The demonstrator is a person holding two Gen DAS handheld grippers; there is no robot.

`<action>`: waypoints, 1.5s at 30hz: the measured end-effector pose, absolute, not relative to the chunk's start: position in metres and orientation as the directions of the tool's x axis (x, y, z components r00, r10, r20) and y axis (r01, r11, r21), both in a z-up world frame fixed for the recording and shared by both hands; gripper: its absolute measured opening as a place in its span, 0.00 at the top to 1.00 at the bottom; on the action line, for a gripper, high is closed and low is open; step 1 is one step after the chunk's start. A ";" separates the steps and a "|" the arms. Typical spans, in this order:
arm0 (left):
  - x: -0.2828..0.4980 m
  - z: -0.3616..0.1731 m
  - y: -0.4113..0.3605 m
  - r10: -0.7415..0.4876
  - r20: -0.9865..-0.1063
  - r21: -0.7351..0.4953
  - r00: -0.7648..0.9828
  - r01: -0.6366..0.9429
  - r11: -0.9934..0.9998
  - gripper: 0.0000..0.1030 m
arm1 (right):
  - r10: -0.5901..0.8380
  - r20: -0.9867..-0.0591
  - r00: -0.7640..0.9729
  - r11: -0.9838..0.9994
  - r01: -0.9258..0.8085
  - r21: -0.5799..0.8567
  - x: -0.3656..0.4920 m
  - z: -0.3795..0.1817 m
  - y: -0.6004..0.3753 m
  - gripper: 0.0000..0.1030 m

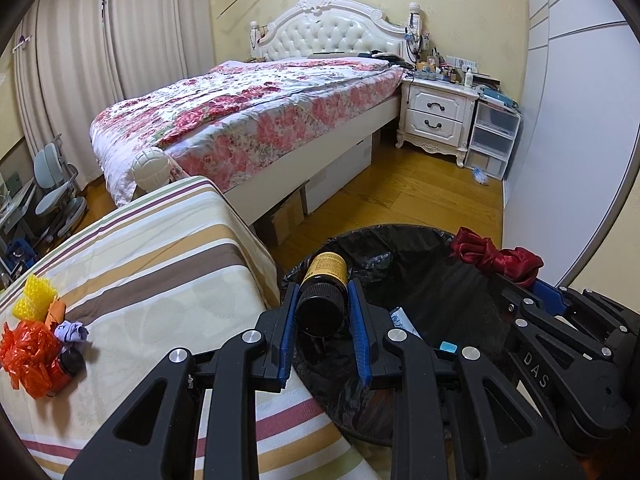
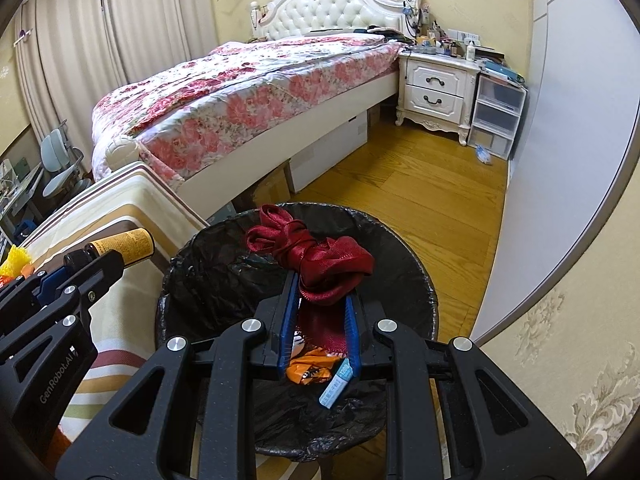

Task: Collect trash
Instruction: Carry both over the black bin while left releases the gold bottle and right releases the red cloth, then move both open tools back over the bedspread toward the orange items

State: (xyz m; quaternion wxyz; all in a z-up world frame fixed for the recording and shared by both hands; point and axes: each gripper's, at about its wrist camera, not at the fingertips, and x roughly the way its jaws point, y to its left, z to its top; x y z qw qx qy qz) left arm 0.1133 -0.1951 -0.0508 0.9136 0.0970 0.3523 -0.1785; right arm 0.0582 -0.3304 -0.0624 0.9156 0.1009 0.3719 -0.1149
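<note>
Trash hangs over the black-lined bin (image 2: 400, 248): the left gripper (image 1: 322, 312) has its fingers clenched on a brown bottle (image 1: 323, 284), and the right gripper (image 2: 320, 320) grips a red ribbon (image 2: 316, 256). More scraps (image 1: 36, 336) lie on the striped desk (image 1: 160, 264) beside the bin.

A striped cloth (image 1: 132, 264) is covering the surface, and near its left edge a yellow roll (image 1: 34, 298), an orange wrapper (image 1: 26, 350), a small purple scrap (image 1: 72, 332) and a dark jar (image 1: 66, 366) are lying together. Off its right edge, a black-lined bin (image 2: 416, 280) is standing on the wooden floor (image 2: 420, 196).
</note>
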 end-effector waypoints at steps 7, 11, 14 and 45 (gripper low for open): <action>0.117 -0.056 -0.198 -0.252 -0.689 0.055 0.680 0.395 0.917 0.73 | -0.138 -0.708 0.692 0.948 0.301 0.109 0.063 -0.065 -0.337 0.76; 0.116 -0.055 -0.195 -0.244 -0.680 0.059 0.692 0.384 0.922 0.50 | -0.149 -0.705 0.693 0.946 0.307 0.102 0.062 -0.066 -0.337 0.65; 0.116 -0.054 -0.192 -0.233 -0.675 0.070 0.700 0.376 0.924 0.44 | -0.162 -0.703 0.693 0.943 0.319 0.097 0.060 -0.065 -0.337 0.64; 0.064 -0.058 -0.007 -0.006 -0.702 0.074 0.712 0.082 0.994 0.31 | 0.121 -0.716 0.687 0.992 -0.069 0.101 0.047 -0.055 -0.158 0.52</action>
